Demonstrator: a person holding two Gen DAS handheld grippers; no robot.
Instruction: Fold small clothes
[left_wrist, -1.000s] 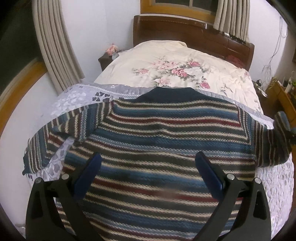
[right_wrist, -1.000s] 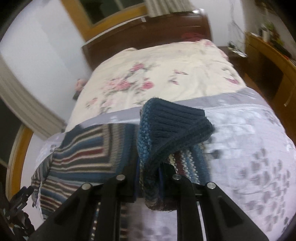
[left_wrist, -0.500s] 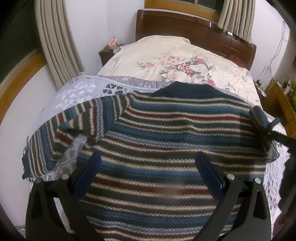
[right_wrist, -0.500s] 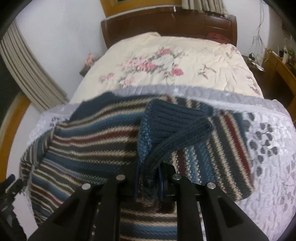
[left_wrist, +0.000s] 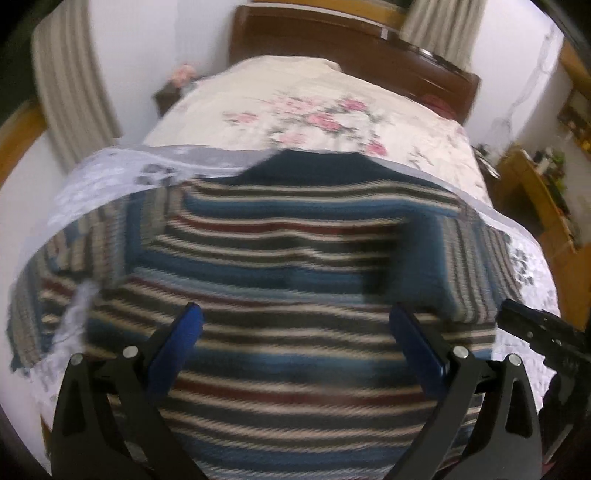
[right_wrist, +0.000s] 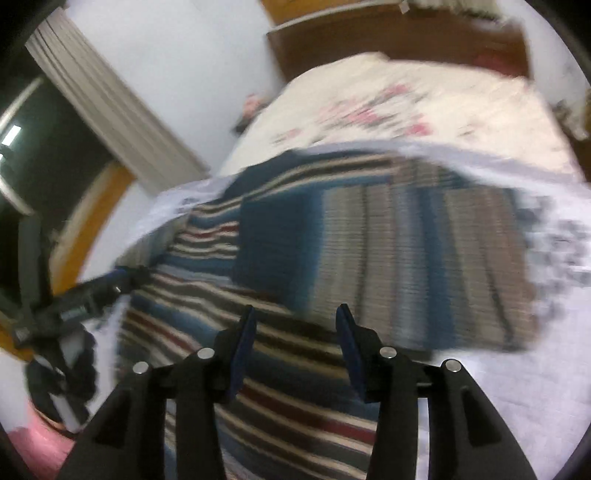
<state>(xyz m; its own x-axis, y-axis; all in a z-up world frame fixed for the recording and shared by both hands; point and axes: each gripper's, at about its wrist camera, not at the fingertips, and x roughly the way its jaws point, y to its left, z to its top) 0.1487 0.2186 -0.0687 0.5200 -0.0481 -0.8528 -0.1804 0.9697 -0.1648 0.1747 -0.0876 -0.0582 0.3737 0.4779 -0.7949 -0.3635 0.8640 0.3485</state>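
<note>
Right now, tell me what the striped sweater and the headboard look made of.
Striped sweater: looks like chunky knit yarn, matte, with ribbed stripe rows; the fibre is unclear through blur. Headboard: apparently dark reddish wood, glossy, with a bright highlight along its top edge.

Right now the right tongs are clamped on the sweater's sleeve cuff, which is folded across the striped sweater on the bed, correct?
Not quite. The right wrist view shows the right tongs open and holding nothing. The sleeve does lie folded across the striped sweater on the bed.
</note>
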